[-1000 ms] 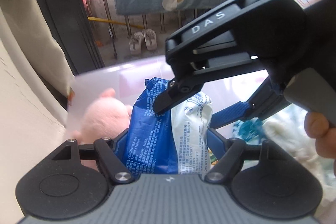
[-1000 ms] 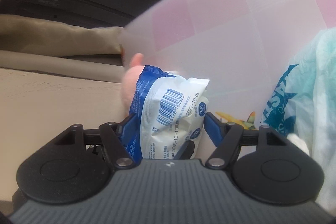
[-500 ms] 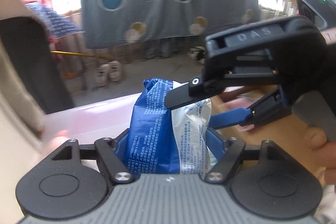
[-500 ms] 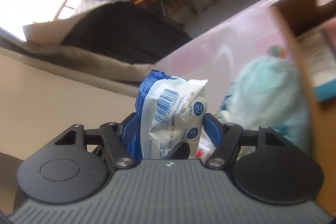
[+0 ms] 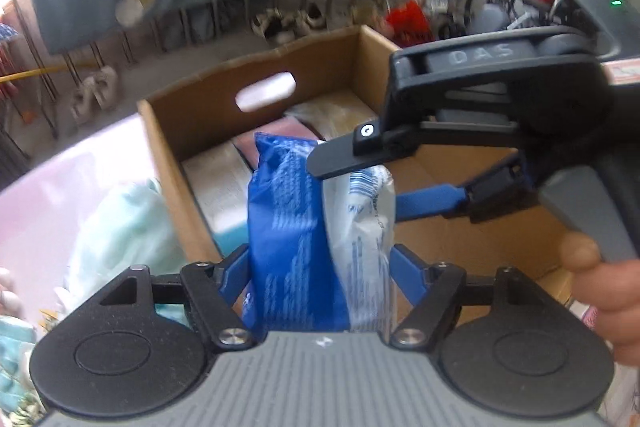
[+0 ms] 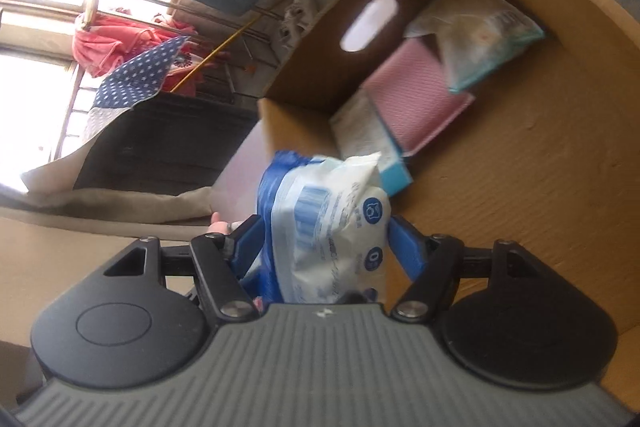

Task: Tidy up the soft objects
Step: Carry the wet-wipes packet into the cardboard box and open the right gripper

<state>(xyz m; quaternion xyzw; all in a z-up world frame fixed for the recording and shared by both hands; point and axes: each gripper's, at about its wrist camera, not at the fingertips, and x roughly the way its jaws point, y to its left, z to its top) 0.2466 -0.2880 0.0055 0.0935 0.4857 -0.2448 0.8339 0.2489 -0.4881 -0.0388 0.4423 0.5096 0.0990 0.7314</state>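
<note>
**Pack held by both hand-held grippers over the box**

Left hand-held gripper (image 5: 320, 259): blue fingers partly spread, clamped on the sides of the pack (image 5: 304, 247), a blue-and-white soft pack, standing upright between them.

Right hand-held gripper (image 6: 324, 247): same pack (image 6: 332, 223) pinched between its blue fingers, also partly spread, barcode side facing its camera. In the left view, the right hand-held gripper (image 5: 372, 175) comes in from the right with one black finger on top of the pack and one blue finger at its side; a hand (image 5: 600, 283) grips its handle.

Pack is in the air, above the near left corner of the open cardboard box (image 5: 192, 107).

Box contents (image 6: 520, 187): a pink pack (image 6: 412, 99), a clear-wrapped pack (image 6: 476, 39) lying partly on it, a white-and-teal pack (image 6: 368, 139), all against the wall with the handle slot (image 6: 368, 23). Rest of the box floor is bare.

Left of the box: pale green bag (image 5: 124, 227), blurred.
</note>
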